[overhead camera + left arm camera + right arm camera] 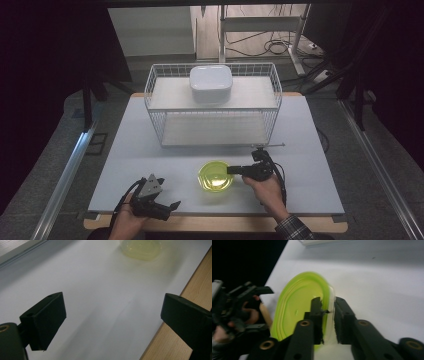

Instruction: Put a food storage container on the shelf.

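Observation:
A lime-green lidded container (215, 176) sits on the white mat near the table's front middle. My right gripper (231, 170) reaches in from its right side. In the right gripper view the jaws (328, 315) stand close together, clamped over the rim of the container (297, 302), one pad on the lid and one outside the clear wall. My left gripper (169, 200) rests low at the front left, apart from the container. Its jaws (112, 312) stand wide open over bare mat, and the container (141, 248) lies farther ahead.
A white wire rack (212, 107) stands at the back of the mat, with a white lidded box (210, 83) on its upper shelf. The mat (145, 150) ends just short of the wooden table edge (175, 340) by my left gripper.

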### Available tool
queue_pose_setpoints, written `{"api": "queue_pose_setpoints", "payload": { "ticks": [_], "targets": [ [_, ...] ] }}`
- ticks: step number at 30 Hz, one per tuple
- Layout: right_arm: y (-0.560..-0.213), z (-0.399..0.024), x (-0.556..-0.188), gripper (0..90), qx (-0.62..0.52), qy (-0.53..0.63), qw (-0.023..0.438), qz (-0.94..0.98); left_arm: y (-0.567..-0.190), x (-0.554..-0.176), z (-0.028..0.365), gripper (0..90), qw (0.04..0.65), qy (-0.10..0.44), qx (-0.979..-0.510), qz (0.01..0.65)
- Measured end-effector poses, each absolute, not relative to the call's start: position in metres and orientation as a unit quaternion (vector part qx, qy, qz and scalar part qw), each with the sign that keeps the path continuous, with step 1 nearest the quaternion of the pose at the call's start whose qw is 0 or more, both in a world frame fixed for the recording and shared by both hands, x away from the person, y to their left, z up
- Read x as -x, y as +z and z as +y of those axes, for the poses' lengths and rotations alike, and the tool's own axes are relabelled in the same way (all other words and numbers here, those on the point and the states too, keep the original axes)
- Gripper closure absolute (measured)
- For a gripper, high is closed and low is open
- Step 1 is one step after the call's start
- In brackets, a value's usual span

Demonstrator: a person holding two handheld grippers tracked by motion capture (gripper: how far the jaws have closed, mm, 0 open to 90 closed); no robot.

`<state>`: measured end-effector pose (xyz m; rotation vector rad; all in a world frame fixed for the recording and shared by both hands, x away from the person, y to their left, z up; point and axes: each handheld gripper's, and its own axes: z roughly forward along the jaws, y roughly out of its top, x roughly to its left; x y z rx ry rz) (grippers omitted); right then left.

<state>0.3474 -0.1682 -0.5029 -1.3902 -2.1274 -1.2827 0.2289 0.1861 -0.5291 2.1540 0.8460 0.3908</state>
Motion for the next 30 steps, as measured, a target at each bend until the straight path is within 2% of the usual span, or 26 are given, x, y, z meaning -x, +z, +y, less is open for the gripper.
{"api": "queue_pose_setpoints", "payload": {
  "ticks": [4,15,30],
  "targets": [
    [-0.502,-0.167,-0.349,81.1,0.478,-0.447,0.164,-0.738,-0.529,-0.229,0.186,6.1,0.387,0.154,-0.847,0.331],
    [-0.485,-0.169,-0.347,81.5,0.466,-0.467,0.160,-0.735,-0.529,-0.229,0.186,6.1,0.387,0.157,-0.847,0.330],
    [-0.442,-0.176,-0.352,81.5,0.451,-0.504,0.144,-0.723,-0.528,-0.229,0.188,6.0,0.397,0.157,-0.839,0.338]
  ]
}}
